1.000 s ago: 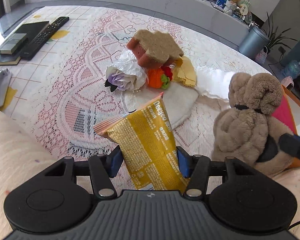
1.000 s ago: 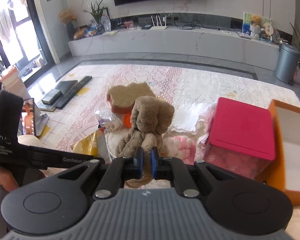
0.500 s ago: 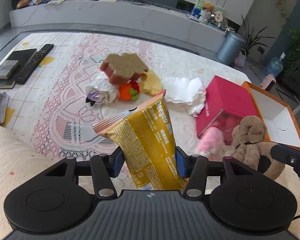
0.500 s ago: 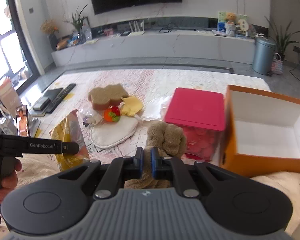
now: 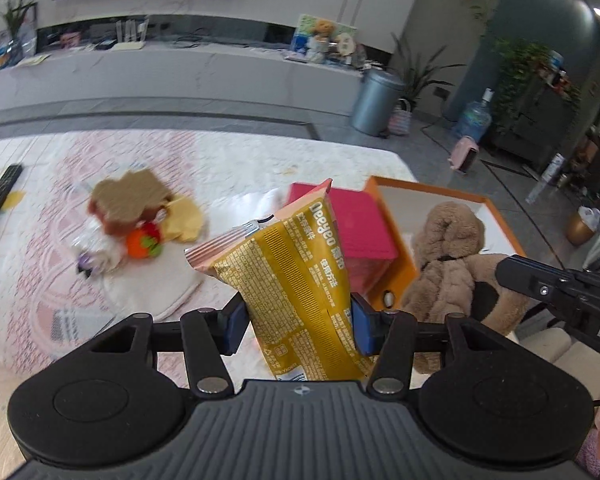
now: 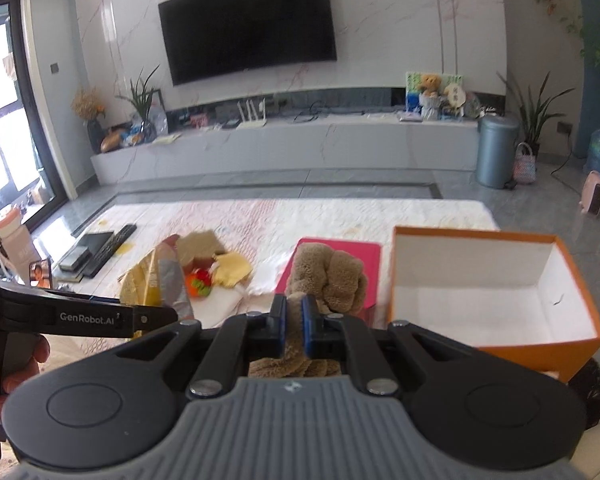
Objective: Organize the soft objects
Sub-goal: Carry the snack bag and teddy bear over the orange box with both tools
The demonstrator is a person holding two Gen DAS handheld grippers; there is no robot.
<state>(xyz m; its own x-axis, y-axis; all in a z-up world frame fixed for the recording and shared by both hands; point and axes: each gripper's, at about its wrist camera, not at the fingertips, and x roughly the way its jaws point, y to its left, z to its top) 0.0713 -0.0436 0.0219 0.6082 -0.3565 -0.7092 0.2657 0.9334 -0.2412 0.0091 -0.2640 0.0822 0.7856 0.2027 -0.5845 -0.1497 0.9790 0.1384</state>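
The left tongs [image 5: 296,322] hold a yellow snack bag [image 5: 296,280] between the blue pads, one pad on each side, so they are grasping the bag. The bag stands up tall, with its long side running away from the tongs and its crimped top leaning a little to the left. It hangs in the air, above the white lace cloth [image 5: 236,152] that covers the table.

Left of the bag, a small pile waits on the cloth: a brown sponge [image 5: 130,198], a yellow cloth [image 5: 186,220] and an orange toy [image 5: 142,242]. They are well apart from both tongs.

Behind the bag sits a pink box [image 5: 360,224]. Just to the right of it is the orange box [image 6: 492,292], which is open and white inside. I cannot see anything in it.

The right tongs [image 6: 295,328] are clenched tight on a brown fluffy toy [image 6: 326,276]. The toy sticks up past the pads and hangs in the air too, in front of the pink box. The orange box lies to the right of this toy and a bit further away.

So the big thing is this: the orange box is on the right side, and the right tongs are nearer to it than the left tongs. I think the fluffy toy should go in first, with a short move to the right. The snack bag has farther to go, over the pink box
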